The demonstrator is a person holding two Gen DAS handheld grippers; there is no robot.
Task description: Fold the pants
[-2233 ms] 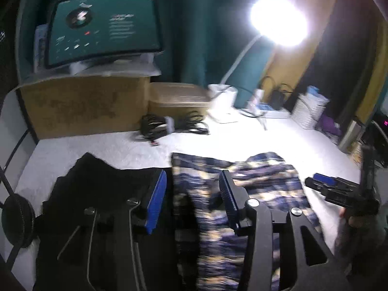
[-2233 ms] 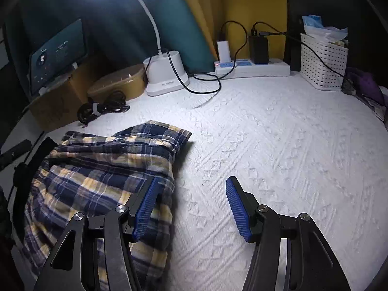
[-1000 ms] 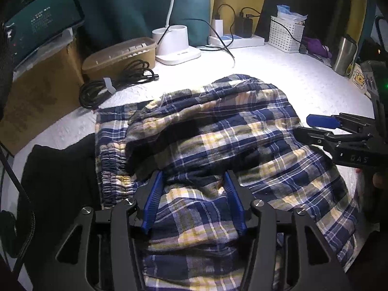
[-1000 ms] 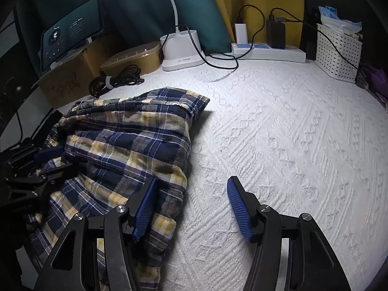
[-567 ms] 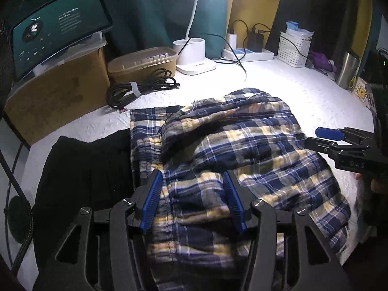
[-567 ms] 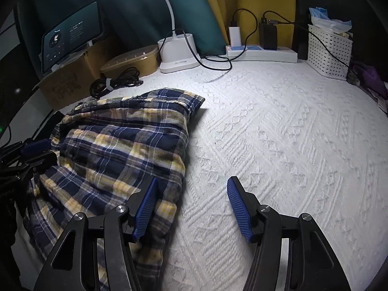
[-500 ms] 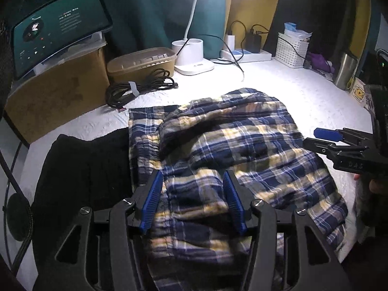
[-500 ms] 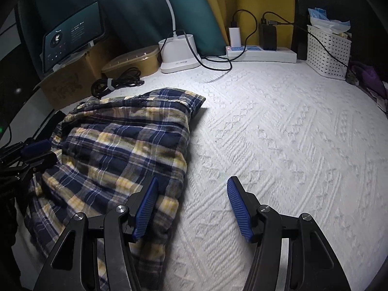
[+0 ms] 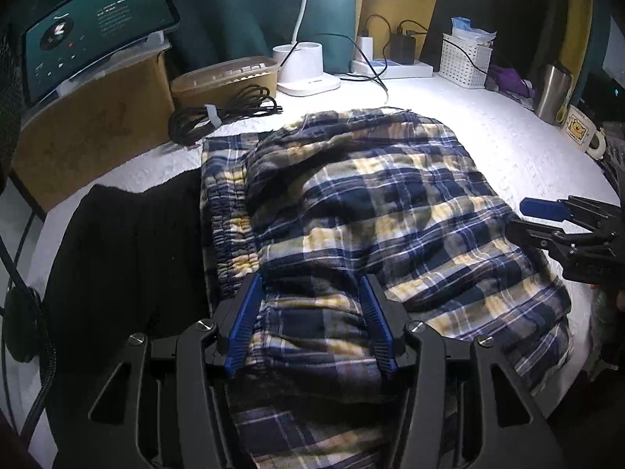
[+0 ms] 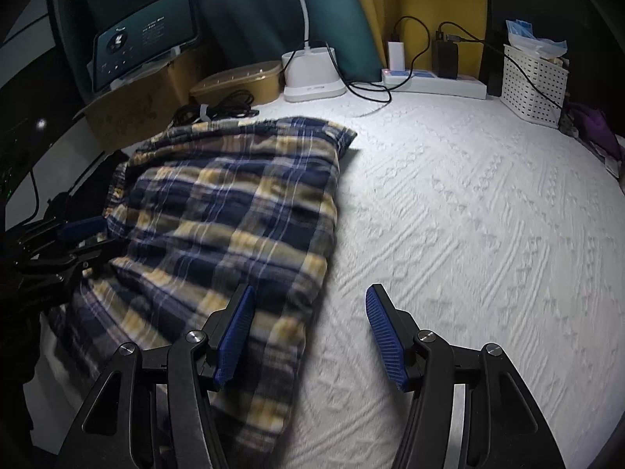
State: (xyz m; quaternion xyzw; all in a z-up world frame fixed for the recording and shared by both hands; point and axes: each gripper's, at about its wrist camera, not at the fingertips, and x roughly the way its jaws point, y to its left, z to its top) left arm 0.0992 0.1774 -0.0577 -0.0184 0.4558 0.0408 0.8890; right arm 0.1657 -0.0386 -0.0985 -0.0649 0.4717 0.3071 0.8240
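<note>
Blue-and-yellow plaid pants (image 9: pixel 371 203) lie bunched and partly folded on the white textured cover, with the elastic waistband on their left side. My left gripper (image 9: pixel 310 285) hovers over their near end, open, a ridge of plaid cloth between its blue pads without being pinched. In the right wrist view the pants (image 10: pixel 234 203) fill the left half. My right gripper (image 10: pixel 311 297) is open at their right edge: its left finger is over the cloth, its right finger over bare cover. Each gripper shows in the other's view, the right gripper (image 9: pixel 547 219) and the left gripper (image 10: pixel 78 234).
A black garment (image 9: pixel 125 254) lies left of the pants. At the back stand a cardboard box (image 9: pixel 97 125) bearing a tablet (image 9: pixel 93 27), a coiled cable (image 9: pixel 222 111), a brown container (image 9: pixel 226 78), a lamp base (image 9: pixel 304 74), a power strip (image 9: pixel 390 66) and a white basket (image 9: pixel 465 60). A steel tumbler (image 9: pixel 552 93) and mug (image 9: pixel 582 133) stand at the right.
My left gripper went from above the black garment to over the pants, then drew back toward their near end. The right gripper drifted slightly. Both jaws kept the same width.
</note>
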